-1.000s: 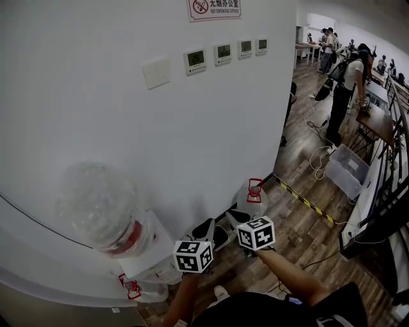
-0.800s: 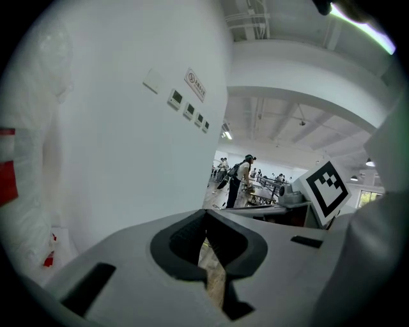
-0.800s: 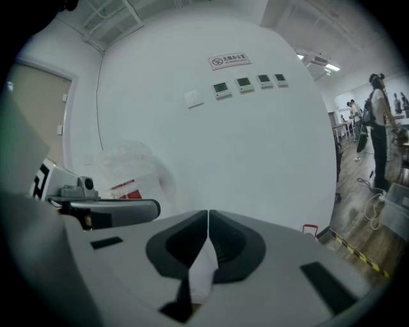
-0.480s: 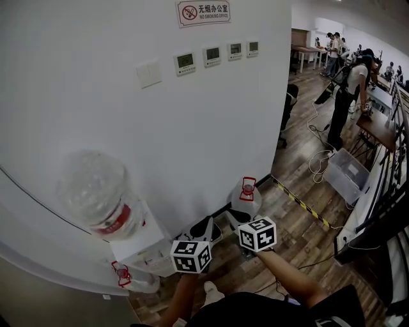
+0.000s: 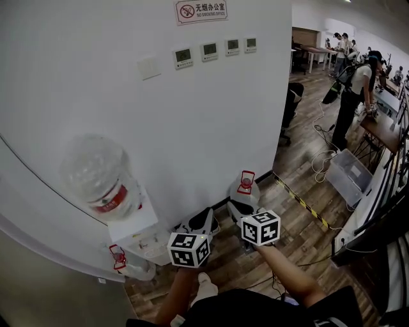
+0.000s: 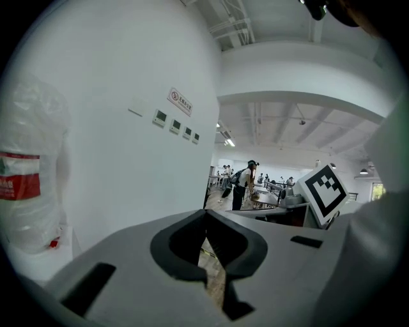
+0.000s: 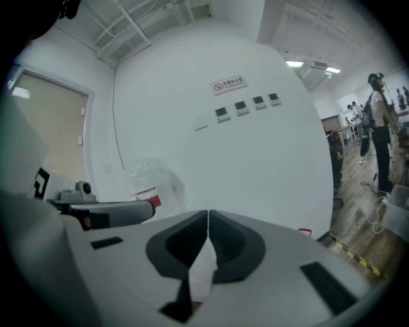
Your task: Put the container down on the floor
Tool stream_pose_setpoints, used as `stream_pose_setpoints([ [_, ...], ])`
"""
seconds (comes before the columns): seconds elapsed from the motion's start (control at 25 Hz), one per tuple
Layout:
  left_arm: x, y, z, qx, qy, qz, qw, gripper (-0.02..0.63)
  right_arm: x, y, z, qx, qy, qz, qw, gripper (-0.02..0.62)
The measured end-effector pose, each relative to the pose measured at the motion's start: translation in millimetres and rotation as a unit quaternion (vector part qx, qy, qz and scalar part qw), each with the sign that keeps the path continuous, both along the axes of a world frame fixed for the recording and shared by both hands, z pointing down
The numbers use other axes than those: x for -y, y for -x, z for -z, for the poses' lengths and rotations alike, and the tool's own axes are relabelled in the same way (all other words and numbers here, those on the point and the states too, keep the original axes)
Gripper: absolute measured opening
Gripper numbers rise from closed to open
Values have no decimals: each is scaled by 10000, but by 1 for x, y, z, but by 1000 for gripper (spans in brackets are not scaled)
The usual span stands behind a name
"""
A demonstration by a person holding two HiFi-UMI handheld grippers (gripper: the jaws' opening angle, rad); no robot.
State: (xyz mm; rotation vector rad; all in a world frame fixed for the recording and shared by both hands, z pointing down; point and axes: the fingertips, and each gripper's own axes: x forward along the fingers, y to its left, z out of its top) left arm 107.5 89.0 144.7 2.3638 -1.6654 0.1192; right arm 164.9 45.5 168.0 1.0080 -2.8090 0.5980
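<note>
At the far left of the head view a big clear water bottle (image 5: 99,179) with a red label sits upside down on a white dispenser (image 5: 137,233) against the curved white wall (image 5: 77,76); a clear jug (image 5: 131,268) with a red cap lies on the wooden floor (image 5: 300,239) at the dispenser's foot. On the wall are a pale switch (image 5: 149,67), a row of small control panels (image 5: 209,51) and a no-smoking sign (image 5: 201,11).

The left gripper (image 6: 205,214) is held low in front of the person and points toward the wall; its jaws are clenched, tips touching, with nothing between them and only floor showing through the gap behind the tips. Its marker cube (image 5: 188,249) is near the right gripper's marker cube (image 5: 260,228) but apart from it.

The right gripper (image 7: 208,214) is likewise closed tight and empty, pointing at the wall. Just beyond it the container (image 5: 245,190), clear with a red handle on top, stands upright on the floor against the wall; neither gripper touches it.

Further right, a yellow-and-black striped tape (image 5: 300,201) runs across the floor; past it are a clear plastic bin (image 5: 348,175) and a person (image 5: 354,96) bent over a desk.
</note>
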Motion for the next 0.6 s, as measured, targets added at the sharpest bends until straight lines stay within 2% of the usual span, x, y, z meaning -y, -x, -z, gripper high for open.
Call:
stream_pose_setpoints([
  [0.28, -24, -11, 3, 9, -34, 156, 9999, 15, -11, -22, 18, 323, -236, -104, 9991, 31],
  [0.6, -37, -2, 9, 23, -83, 280, 9996, 15, -24, -12, 21, 363, -261, 25, 9990, 31],
])
